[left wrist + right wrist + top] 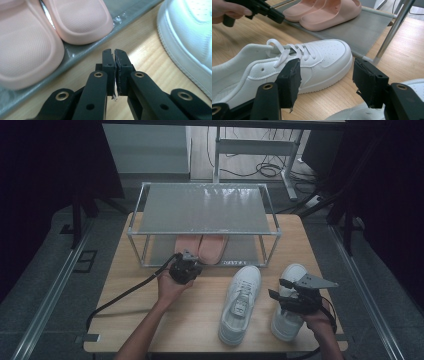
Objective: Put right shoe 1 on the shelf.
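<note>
Placing footwear on the two-tier shoe rack [202, 210] is the work judged to be in hand, with a pair of pink slippers [201, 246] lying side by side on the lower shelf and two white sneakers on the wooden table [130, 285] in front of it. The left gripper [186, 265] is seen with its jaws clenched on nothing, poised just in front of the lower shelf's edge; in the left gripper view the slippers [37, 37] lie ahead and to the left of the closed tips, apart from them. The right gripper [287, 287] is held over the right sneaker [289, 305] with its jaws spread wide and nothing between the pads. In the right gripper view the left sneaker [287, 65] is seen beyond the jaws, side-on, while the right sneaker [352, 113] lies below them at the bottom edge. For a sound pick, the open jaws are best lowered astride the heel collar or one side wall of the upper, squared to it, and closed firmly before lifting, so that the shoe is carried level to the shelf. A grip on the laces alone is judged likely to let the shoe swing.
</note>
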Demonstrator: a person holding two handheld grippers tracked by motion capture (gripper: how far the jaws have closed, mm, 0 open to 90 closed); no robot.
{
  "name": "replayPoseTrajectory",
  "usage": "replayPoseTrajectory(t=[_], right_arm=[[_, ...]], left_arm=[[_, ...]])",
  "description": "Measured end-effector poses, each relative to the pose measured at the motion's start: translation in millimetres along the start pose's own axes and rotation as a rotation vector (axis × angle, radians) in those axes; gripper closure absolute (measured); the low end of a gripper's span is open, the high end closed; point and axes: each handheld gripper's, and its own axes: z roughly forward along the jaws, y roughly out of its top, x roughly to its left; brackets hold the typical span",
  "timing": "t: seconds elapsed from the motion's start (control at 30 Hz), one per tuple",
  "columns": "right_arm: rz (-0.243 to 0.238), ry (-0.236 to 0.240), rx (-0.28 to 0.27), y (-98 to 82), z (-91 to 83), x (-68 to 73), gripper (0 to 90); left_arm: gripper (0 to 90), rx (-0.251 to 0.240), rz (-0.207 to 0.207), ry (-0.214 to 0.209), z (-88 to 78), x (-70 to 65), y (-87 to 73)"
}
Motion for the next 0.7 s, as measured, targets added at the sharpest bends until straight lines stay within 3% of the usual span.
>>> replayPoseTrajectory(t=[0.3,0.7], right_arm=[[-0.005,0.002,0.001,0.5,0.3,1.6,39.7],[-0.002,0.0,0.001,0.6,0.2,1.7,39.7]], left_arm=[[87.6,-0.059,-0.031,-0.015,-35.0,-1.0,-25.9],[86.2,-0.07,-0.05,-0.025,-73.0,-6.2,-64.3]])
